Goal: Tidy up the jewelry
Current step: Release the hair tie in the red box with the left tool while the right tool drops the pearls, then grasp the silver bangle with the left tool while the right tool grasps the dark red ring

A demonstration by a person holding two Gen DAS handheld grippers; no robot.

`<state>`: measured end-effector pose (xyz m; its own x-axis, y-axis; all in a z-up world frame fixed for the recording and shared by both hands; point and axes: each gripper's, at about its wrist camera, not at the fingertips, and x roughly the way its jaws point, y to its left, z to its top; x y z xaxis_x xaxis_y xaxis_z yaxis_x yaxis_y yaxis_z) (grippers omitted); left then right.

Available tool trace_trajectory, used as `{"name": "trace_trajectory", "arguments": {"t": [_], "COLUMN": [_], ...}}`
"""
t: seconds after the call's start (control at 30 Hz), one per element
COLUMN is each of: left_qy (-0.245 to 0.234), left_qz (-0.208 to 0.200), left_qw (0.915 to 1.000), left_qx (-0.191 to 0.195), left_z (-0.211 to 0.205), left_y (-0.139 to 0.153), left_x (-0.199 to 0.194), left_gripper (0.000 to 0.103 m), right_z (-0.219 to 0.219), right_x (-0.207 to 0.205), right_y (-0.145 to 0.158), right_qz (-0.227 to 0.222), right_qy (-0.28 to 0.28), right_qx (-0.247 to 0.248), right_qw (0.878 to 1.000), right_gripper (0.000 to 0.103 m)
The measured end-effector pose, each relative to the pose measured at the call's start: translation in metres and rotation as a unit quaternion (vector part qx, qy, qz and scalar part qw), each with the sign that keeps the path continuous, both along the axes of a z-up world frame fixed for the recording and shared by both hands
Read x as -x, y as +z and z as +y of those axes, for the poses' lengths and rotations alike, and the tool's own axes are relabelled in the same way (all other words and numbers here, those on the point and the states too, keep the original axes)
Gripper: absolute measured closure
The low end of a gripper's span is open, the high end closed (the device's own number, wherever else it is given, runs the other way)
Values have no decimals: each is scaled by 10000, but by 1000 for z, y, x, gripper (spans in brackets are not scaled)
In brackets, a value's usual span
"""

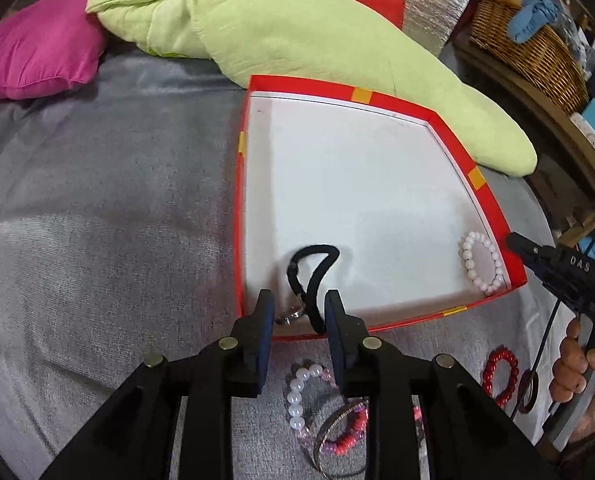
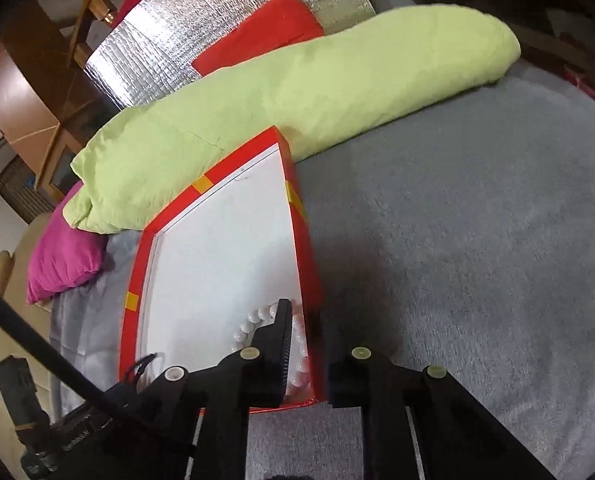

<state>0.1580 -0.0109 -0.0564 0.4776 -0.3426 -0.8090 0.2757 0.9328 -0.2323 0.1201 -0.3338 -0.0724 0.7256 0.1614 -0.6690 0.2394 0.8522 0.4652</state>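
Observation:
A red box point(image 1: 377, 98) with a white floor lies on the grey blanket. My left gripper point(image 1: 299, 304) hangs open over its near left corner. A black hair band point(image 1: 321, 264) with a small metal ring point(image 1: 291, 316) lies between the fingers, touching neither pad. A pearl bracelet point(image 1: 482, 262) lies in the near right corner. My right gripper point(image 1: 513, 240), held by a hand point(image 1: 573, 372), sits at the right wall. In the right wrist view, the right gripper point(image 2: 307, 332) shows a narrow gap astride the box point(image 2: 213, 176) wall, above the pearl bracelet point(image 2: 257, 318), gripping nothing.
Loose on the blanket point(image 1: 97, 220) before the box lie a white bead bracelet point(image 1: 297, 396), a metal bangle point(image 1: 337, 420), pink beads point(image 1: 351, 436) and a red bead bracelet point(image 1: 499, 376). A green pillow point(image 1: 297, 28) presses against the box's far side. A magenta cushion point(image 1: 41, 52) and a wicker basket point(image 1: 529, 44) stand beyond.

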Motion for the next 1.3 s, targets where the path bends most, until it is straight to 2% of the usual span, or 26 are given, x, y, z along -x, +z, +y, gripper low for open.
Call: {"name": "trace_trajectory", "arguments": {"t": [0.13, 0.23, 0.37, 0.43, 0.5, 0.7, 0.83, 0.97, 1.1, 1.17, 1.2, 1.23, 1.3], "left_qy": [-179, -288, -240, -89, -23, -410, -688, -807, -806, -837, -873, -939, -1049], "left_qz": [-91, -84, -84, -98, -196, -317, -441, -364, -294, -289, -286, -274, -286], "left_qw": [9997, 9995, 9997, 9998, 9996, 9987, 9962, 9947, 9951, 9950, 9948, 9943, 9931], "left_qx": [-154, -54, 26, 163, 209, -3, -287, -531, -500, -453, -440, -433, -440], "left_z": [-5, -4, 1, 11, 20, 31, 32, 32, 34, 32, 30, 28, 21], "left_y": [3, 7, 16, 22, 29, 31, 27, 16, 13, 14, 14, 13, 12], "left_x": [9, 16, 14, 17, 23, 57, 75, 82, 83, 83, 83, 83, 83], "left_gripper": [77, 77, 75, 62, 54, 52, 40, 40, 40, 40, 40, 40, 40], "right_z": [3, 6, 0, -4, -10, -30, -40, -30, -6, 9, 17, 23, 30], "right_x": [6, 11, 18, 24, 34, 77, 111, 129, 126, 123, 121, 121, 121], "right_y": [-2, -2, 10, 19, 26, 29, 14, 3, -6, -14, -18, -19, -14], "right_qz": [98, 126, -72, -169, -188, 140, 513, 785, 1056, 1250, 1350, 1375, 1265], "right_qy": [74, 115, -30, -56, -84, 199, 395, 697, 1143, 1387, 1466, 1477, 1431], "right_qx": [27, 56, 257, 366, 456, 661, 555, 621, 880, 1058, 1269, 1516, 1767], "right_qw": [9999, 9998, 9996, 9992, 9987, 9975, 9964, 9925, 9839, 9767, 9717, 9676, 9656], "right_gripper": [90, 91, 89, 73, 62, 62, 62, 62, 62, 65, 82, 94, 97]}}
